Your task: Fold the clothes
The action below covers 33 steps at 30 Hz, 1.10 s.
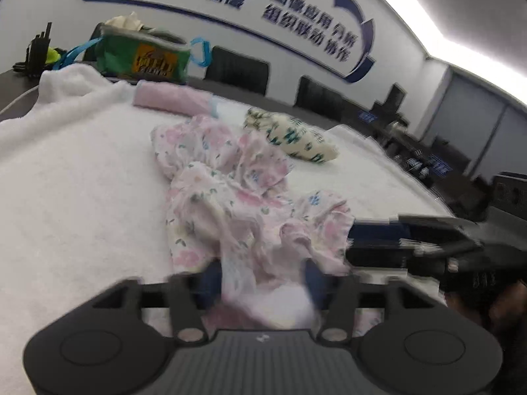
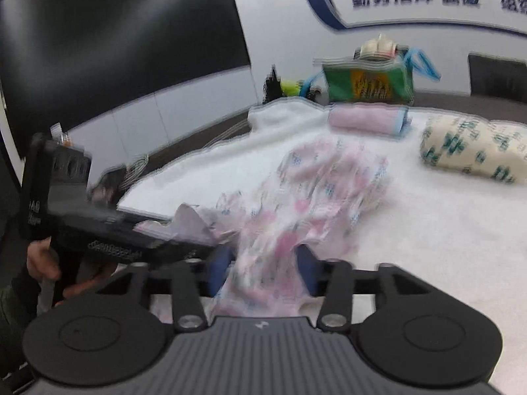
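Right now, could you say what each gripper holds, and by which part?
Nothing looks clamped: the floral garment has its near edge between the open jaws of left gripper and right gripper.

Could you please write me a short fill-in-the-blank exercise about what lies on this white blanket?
1. The crumpled floral garment is mostly ____ and white.
2. The folded pink towel lies in front of a ____ bag with blue handles.
3. The rolled cream bundle carries a ____ print.
4. Cloth lies between the pads of ____ claws, left claw and right claw.

Missing words: pink; green; green; both
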Tool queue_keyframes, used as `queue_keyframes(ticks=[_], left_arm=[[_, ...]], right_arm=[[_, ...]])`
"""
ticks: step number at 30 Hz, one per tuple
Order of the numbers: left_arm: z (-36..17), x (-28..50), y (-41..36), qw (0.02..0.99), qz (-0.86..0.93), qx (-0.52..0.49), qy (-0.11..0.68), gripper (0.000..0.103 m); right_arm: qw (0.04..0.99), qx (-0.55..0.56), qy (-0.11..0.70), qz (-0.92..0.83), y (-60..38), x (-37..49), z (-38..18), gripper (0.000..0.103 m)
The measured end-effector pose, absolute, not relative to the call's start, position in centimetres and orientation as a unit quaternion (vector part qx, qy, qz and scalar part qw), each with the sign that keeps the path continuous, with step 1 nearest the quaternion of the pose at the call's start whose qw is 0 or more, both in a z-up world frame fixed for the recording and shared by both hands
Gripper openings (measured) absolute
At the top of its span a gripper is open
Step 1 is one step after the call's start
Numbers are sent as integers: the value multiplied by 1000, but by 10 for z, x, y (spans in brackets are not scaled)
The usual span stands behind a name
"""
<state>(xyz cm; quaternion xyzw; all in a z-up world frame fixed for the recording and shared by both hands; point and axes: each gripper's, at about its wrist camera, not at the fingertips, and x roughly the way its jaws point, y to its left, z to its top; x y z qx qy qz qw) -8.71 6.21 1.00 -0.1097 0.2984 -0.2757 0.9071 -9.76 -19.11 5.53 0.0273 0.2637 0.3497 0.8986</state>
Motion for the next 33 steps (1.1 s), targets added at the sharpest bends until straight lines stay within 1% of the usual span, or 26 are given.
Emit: queue_keyframes(ticks=[1,2,5,10,12,15,16,17,18,19,20,23,24,25,26,27,28,29,30,31,33], left_arm=[[14,-91,69,908,-286,-111,286,82],[17,-96,77,908,-298,-110,275,83],[21,-116,99,906,-322,-111,253,83],[18,-136,124,909,-309,-124,251,83],[15,-140,126,907,-311,-124,255,82],[12,-143,122,904,-324,-115,253,80],[12,-142,119,903,-329,-114,252,77],[11,-142,117,901,-334,-114,252,71],[11,-142,114,899,-340,-115,252,68],[10,-140,112,895,-344,-117,257,61],[7,-138,108,891,-348,-119,267,55],[-2,-134,101,883,-349,-117,291,44],[-5,-133,100,882,-348,-120,296,38],[-6,-133,100,879,-349,-125,298,27],[-7,-132,101,877,-351,-132,301,24],[-7,-133,102,877,-350,-136,301,24],[-6,-134,103,878,-348,-138,299,24],[-6,-135,103,879,-347,-136,297,24],[-5,-137,104,881,-347,-132,294,23],[-4,-138,104,882,-348,-129,291,23],[-3,-140,102,883,-352,-122,287,25]], right_arm=[[903,31,251,348,-196,-98,60,54],[905,35,240,349,-199,-99,66,54],[905,30,220,363,-193,-100,76,54],[890,7,237,391,-161,-89,70,54],[886,-4,242,396,-144,-83,70,54],[873,-23,255,414,-120,-77,67,58],[869,-31,263,418,-112,-74,64,57],[865,-39,276,418,-106,-72,59,51],[861,-46,288,417,-100,-69,54,40],[857,-53,300,416,-94,-66,49,10],[858,-50,305,409,-94,-66,47,4],[874,0,302,380,-112,-60,50,4],[881,19,303,363,-120,-56,51,4],[885,33,303,351,-128,-54,52,5],[886,42,305,348,-134,-53,53,7],[886,51,306,345,-140,-52,55,8],[881,57,303,359,-145,-56,58,15],[874,59,292,383,-148,-63,63,40],[870,49,275,405,-147,-73,68,58],[866,39,258,427,-146,-83,73,82],[859,-9,244,449,-130,-99,76,82]])
